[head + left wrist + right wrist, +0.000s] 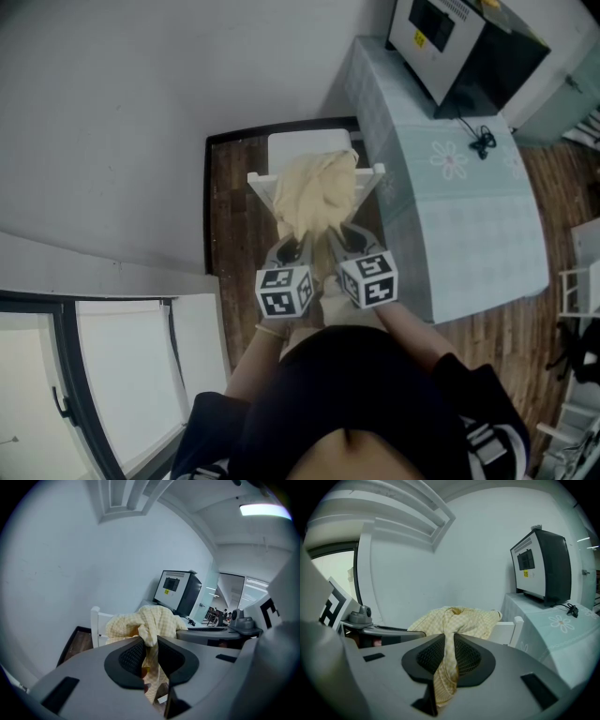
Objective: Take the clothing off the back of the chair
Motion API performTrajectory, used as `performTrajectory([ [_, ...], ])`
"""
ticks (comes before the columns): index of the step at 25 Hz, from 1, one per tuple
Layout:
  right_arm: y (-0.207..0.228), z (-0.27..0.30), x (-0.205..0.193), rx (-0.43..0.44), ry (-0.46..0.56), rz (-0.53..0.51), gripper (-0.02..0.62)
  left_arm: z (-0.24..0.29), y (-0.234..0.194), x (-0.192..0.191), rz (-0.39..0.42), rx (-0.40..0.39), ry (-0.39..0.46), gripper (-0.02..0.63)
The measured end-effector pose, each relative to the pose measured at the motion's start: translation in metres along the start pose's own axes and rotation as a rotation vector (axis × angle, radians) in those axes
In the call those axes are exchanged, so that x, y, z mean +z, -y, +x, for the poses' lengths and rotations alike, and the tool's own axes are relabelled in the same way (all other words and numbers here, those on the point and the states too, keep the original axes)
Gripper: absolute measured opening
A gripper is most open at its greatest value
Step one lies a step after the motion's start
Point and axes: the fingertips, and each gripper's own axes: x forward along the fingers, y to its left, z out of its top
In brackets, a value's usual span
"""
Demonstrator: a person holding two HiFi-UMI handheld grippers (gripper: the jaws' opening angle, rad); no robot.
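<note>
A pale yellow checked garment (314, 192) is bunched over the back of a white chair (375, 172) that stands by the wall. My left gripper (302, 246) is shut on a fold of the garment (150, 620), which hangs down between its dark pads (131, 656). Close beside it, my right gripper (339, 236) is shut on another fold of the garment (461, 618), and a strip of cloth trails down through its pads (466, 656). Both grippers sit side by side just in front of the chair back (508, 630), and the cloth stretches from them up to the chair.
A table with a pale flowered cloth (469, 206) stands right of the chair and carries a microwave oven (464, 42) with a black cable. A white wall (141, 112) is on the left, a window frame (75, 375) lower left. Wooden floor (230, 216) lies round the chair.
</note>
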Motion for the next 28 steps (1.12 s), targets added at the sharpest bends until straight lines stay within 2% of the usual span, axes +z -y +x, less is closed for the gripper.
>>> performTrajectory([
  [28,-0.051,-0.067,-0.031,0.001,0.025,-0.011,0.063,-0.075,0.027,-0.033,0.025,-0.014,0.045,0.055],
])
